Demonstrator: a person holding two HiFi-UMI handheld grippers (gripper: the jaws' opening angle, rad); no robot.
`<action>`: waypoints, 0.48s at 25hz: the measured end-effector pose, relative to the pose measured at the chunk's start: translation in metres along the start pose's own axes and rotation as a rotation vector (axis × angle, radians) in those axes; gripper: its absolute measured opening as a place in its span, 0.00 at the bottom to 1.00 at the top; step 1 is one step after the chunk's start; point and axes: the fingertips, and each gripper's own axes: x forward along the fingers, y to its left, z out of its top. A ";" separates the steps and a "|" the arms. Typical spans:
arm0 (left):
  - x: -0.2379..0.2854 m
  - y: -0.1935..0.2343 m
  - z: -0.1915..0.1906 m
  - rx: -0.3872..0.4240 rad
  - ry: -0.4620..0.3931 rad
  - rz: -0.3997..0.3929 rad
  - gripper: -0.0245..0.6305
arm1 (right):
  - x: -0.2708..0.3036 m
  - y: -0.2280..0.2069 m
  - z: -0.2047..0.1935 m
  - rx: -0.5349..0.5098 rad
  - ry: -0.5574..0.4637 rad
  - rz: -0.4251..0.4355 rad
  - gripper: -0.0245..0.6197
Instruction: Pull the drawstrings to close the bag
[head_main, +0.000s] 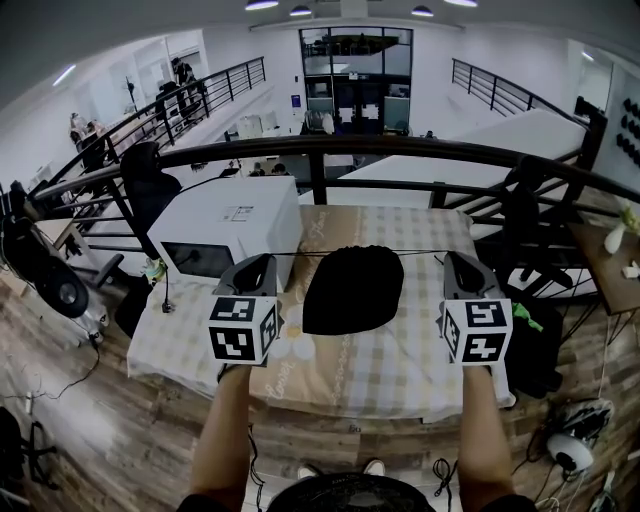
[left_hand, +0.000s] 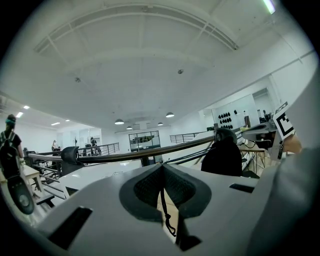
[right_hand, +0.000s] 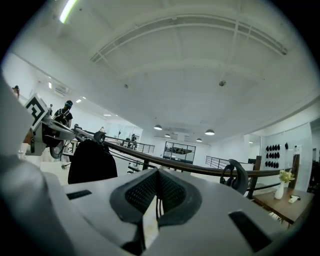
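Black bag (head_main: 352, 290) at the centre of the checked table (head_main: 400, 350), drawstrings (head_main: 300, 253) stretched taut to either side. Left gripper (head_main: 262, 262) and right gripper (head_main: 452, 262) both clamped tight on the drawstrings.

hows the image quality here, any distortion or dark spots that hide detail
Head view: strong fisheye bows the railing, and the black bag is a featureless dark blob. Left gripper view: black vignette corners, bright ceiling strip. Right gripper view: same vignette, bag only a silhouette.

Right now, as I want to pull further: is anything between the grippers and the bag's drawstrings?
Nothing visible: the left gripper and right gripper each clamp a drawstring, taut to the black bag between them.
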 end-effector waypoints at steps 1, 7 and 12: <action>0.000 0.000 0.000 0.002 0.000 0.001 0.08 | -0.001 -0.001 -0.001 0.003 0.001 -0.003 0.07; 0.001 0.004 -0.001 -0.016 0.000 0.008 0.08 | -0.002 -0.006 -0.005 0.010 0.004 -0.017 0.07; 0.000 0.008 -0.003 -0.047 -0.009 0.025 0.08 | -0.006 -0.007 -0.003 0.010 -0.003 -0.017 0.07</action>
